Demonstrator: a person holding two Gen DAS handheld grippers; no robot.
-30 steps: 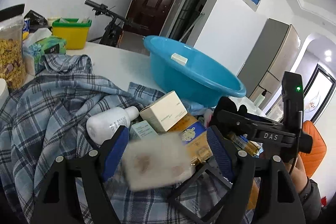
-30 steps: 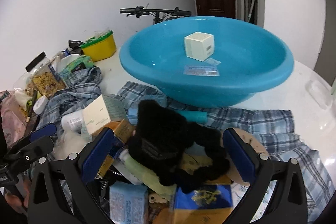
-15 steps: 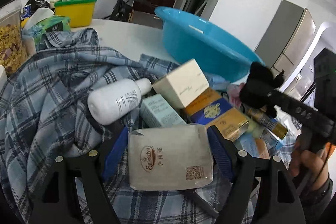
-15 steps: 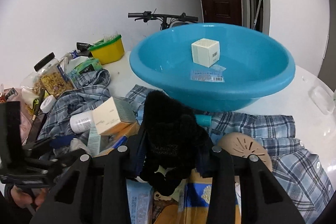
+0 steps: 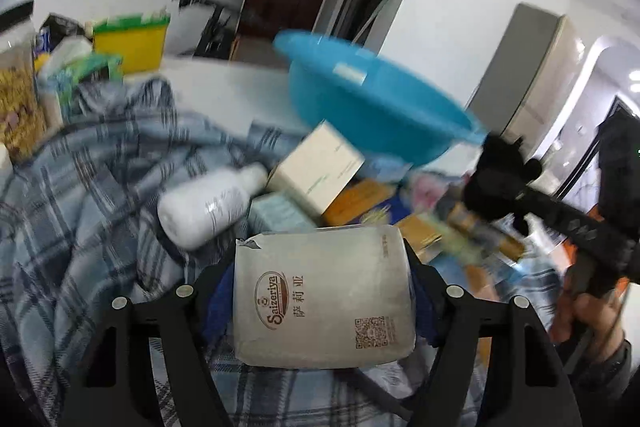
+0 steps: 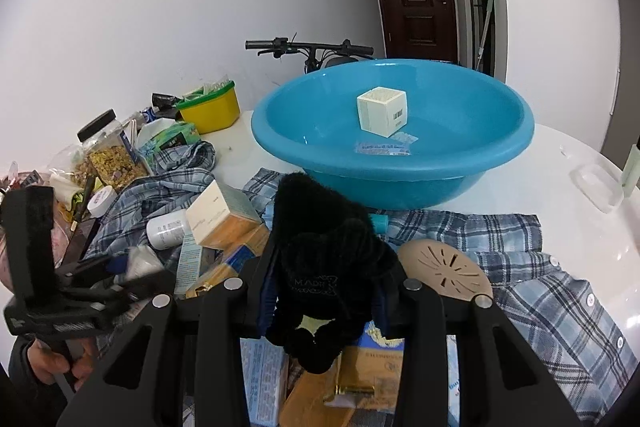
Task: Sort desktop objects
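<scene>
— What worries you right now?

— Two loads at once. My right claw (image 6: 324,303) is pinched on a black fuzzy glove (image 6: 324,267), which sags below the pads, above the clutter. It is soft; I judge it could slip through or drag one of the boxes underneath as I carry it. My left claw (image 5: 324,291) has just been closing, and the grey wipes packet (image 5: 324,299) sits between its pads, pressed at both sides. The packet is slick and puffy, so a squeeze on its edges alone could let it pop out.

— And around them?

— The white bottle (image 5: 208,207) and the cream box (image 5: 320,171) lie tilted on the plaid shirt (image 5: 80,207), just beyond the packet. A careless swing could send the bottle off the cloth. My two claws are also near each other, so crossing paths is a risk.

— Where would things go?

— Probably the blue basin (image 6: 400,179) on the table (image 6: 560,155), beyond the pile. It already holds a small white cube box (image 6: 382,113) and a flat clear sachet (image 6: 386,147) beside it. The yellow tub (image 6: 210,111) with the green rim, well to the left, has packets sticking up out of it; I cannot tell what they are. A lidded jar (image 6: 112,159) near it holds grainy yellowish food.
</scene>
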